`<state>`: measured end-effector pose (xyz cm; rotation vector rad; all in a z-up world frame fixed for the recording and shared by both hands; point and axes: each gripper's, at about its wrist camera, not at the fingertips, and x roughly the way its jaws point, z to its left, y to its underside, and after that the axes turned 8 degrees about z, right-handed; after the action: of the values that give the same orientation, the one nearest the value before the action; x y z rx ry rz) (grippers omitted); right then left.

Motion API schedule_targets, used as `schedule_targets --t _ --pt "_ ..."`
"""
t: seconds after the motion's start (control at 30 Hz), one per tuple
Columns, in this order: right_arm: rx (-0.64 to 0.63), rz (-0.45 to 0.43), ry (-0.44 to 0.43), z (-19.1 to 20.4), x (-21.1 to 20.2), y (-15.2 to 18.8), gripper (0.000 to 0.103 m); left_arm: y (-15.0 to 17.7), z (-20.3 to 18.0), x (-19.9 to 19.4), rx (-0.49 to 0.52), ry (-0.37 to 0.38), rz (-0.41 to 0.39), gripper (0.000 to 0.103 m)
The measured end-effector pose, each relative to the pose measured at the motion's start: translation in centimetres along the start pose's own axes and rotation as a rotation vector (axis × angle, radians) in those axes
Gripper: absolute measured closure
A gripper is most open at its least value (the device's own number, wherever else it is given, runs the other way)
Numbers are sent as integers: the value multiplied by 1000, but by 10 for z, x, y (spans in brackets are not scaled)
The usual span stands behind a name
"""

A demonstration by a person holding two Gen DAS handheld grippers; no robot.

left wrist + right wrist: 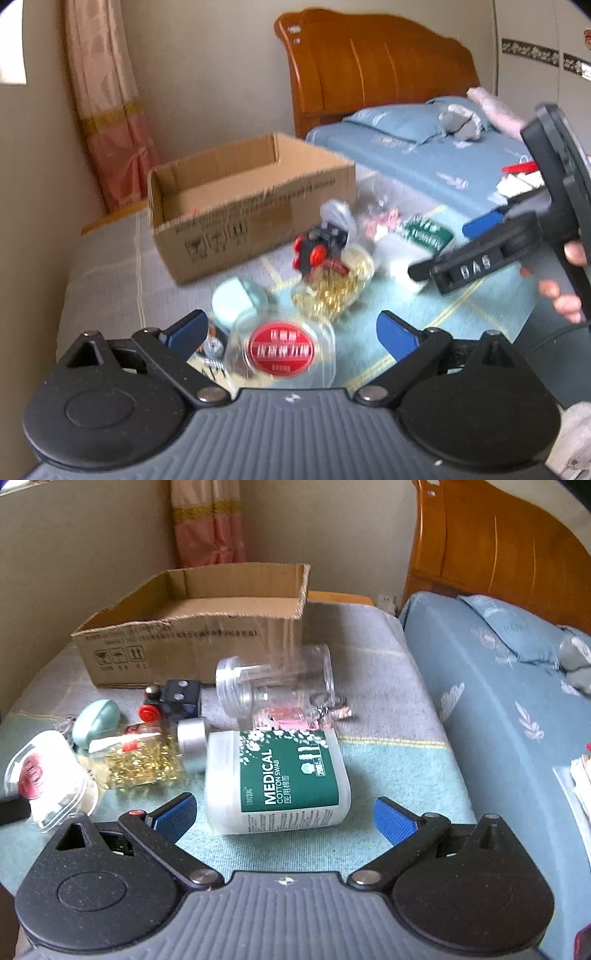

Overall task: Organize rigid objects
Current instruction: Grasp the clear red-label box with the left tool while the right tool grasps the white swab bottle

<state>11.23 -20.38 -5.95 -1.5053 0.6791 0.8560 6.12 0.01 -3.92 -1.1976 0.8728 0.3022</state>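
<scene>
My left gripper [291,332] stood with its blue pads [188,328] spread wide and nothing between them but air, poised over a clear tub with a round red label [281,349], which lay just ahead of the fingertips. My right gripper [286,814] was likewise wide apart and gripping nothing, and the white cotton swab box [277,781] with its green "MEDICAL" label lay on its side directly before it on the pale blanket [388,768]. Just beyond that box the right view showed me a silver-capped jar of gold beads [147,762], a mint-green oval case [96,723], a black block with red buttons [173,701] and a clear jar on its side [277,683], all bunched close together. Only the left view caught my right gripper from outside [417,273], its fingers near the swab box [413,240], with my right hand [565,284] on its handle. The open cardboard box [251,206] stood behind the clutter, and only the right view let me see well down inside it [207,613]. The wooden headboard [369,62] and blue bedding [498,686] lay farther off to the right, a pink curtain [107,110] hanging at the back.
</scene>
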Motion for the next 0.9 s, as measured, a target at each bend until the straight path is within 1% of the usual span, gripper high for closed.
schedule_targets --t 0.13,0.23,0.33,0.47,0.63,0.7,0.8,0.9 --pt "-1 7 34 1 11 -3 0 8 1 11 -15 -8 46 6" --pt "10 30 7 -6 19 0 0 12 2 19 -19 -10 71 6" --pt "4 58 6 -8 27 3 0 13 3 25 -13 -16 86 6" --pt "-10 47 1 -8 29 5 0 11 2 30 6 -13 97 7" --pt "-27 41 -8 -9 31 3 0 9 1 35 41 -6 109 17" --pt "-26 45 -7 -9 31 2 0 7 0 39 47 -2 123 19" --pt "-32 54 3 -6 31 -1 0 7 1 44 55 -15 139 26" --pt "-48 51 23 -2 30 -4 0 6 4 44 44 -1 140 27"
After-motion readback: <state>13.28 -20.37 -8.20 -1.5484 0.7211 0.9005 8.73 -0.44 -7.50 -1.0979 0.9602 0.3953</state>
